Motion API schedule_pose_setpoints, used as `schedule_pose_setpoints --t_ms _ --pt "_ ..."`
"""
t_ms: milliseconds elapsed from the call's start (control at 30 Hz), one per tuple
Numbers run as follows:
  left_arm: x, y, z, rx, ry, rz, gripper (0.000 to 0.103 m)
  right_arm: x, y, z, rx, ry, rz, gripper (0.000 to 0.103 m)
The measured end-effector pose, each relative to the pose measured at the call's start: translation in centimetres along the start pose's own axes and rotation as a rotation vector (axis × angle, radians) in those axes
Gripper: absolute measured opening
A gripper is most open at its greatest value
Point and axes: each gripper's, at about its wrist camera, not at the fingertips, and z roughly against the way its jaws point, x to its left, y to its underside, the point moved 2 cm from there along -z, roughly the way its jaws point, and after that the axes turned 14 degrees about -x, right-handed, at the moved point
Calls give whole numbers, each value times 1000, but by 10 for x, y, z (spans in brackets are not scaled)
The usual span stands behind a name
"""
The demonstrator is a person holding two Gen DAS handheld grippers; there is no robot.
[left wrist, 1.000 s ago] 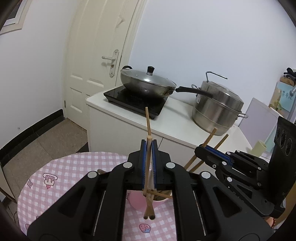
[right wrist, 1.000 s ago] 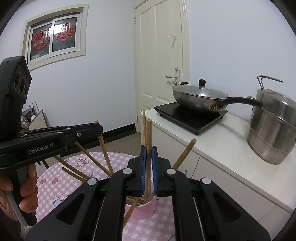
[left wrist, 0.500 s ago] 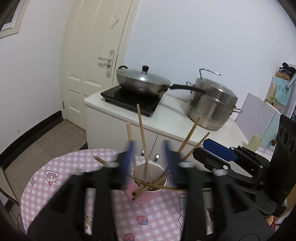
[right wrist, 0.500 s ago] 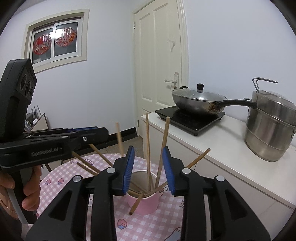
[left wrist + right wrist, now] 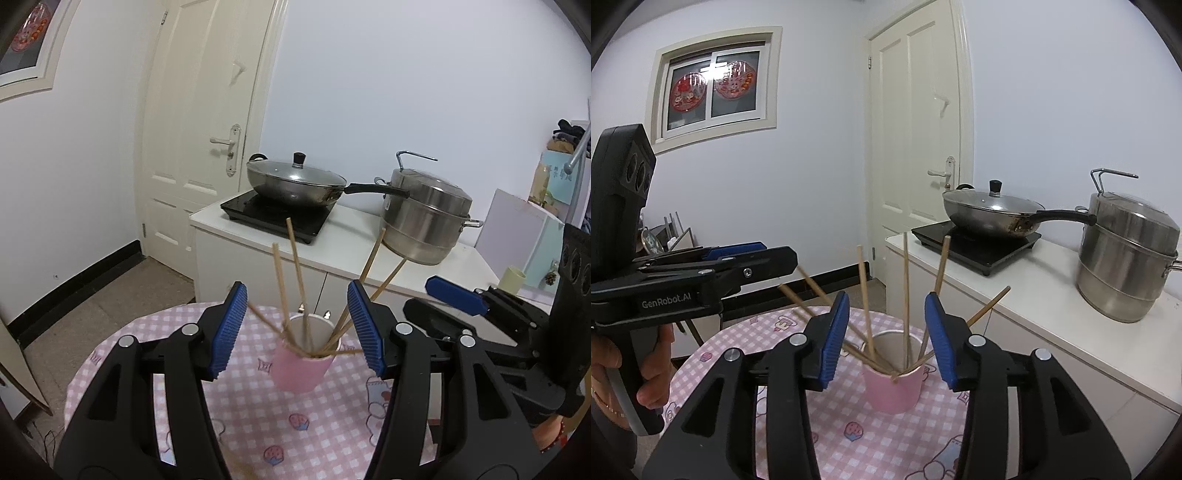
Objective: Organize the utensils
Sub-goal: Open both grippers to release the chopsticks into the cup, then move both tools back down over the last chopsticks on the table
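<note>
Your left gripper (image 5: 297, 328) and right gripper (image 5: 886, 336) are both empty, jaws opening — nothing pressed between the pads. The chopsticks (image 5: 905, 295) lean splayed in the pink cup (image 5: 892, 387), beyond both jaws, which looks like a release done.

A lidded wok (image 5: 295, 181) with a black handle sits on a black induction hob (image 5: 275, 214) at the far left of a white counter (image 5: 343, 243). To its right stands a stacked steel steamer pot (image 5: 424, 214). A cream panelled door (image 5: 916, 147) with a lever handle is left of the counter. Farther left, a window (image 5: 713, 85) carries red paper decorations. A pale yellow cup (image 5: 511, 278) stands at the counter's right end.
</note>
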Motion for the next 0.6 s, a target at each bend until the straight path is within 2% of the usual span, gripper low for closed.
schedule_pose_setpoints --t_ms 267,400,600 --pt "16 17 44 -27 -40 -12 61 21 14 14 9 -30 11 45" --pt "31 27 63 -39 -60 -2 66 32 25 17 22 -43 14 47" --pt "62 51 74 -15 -108 27 67 46 48 13 60 -67 13 48"
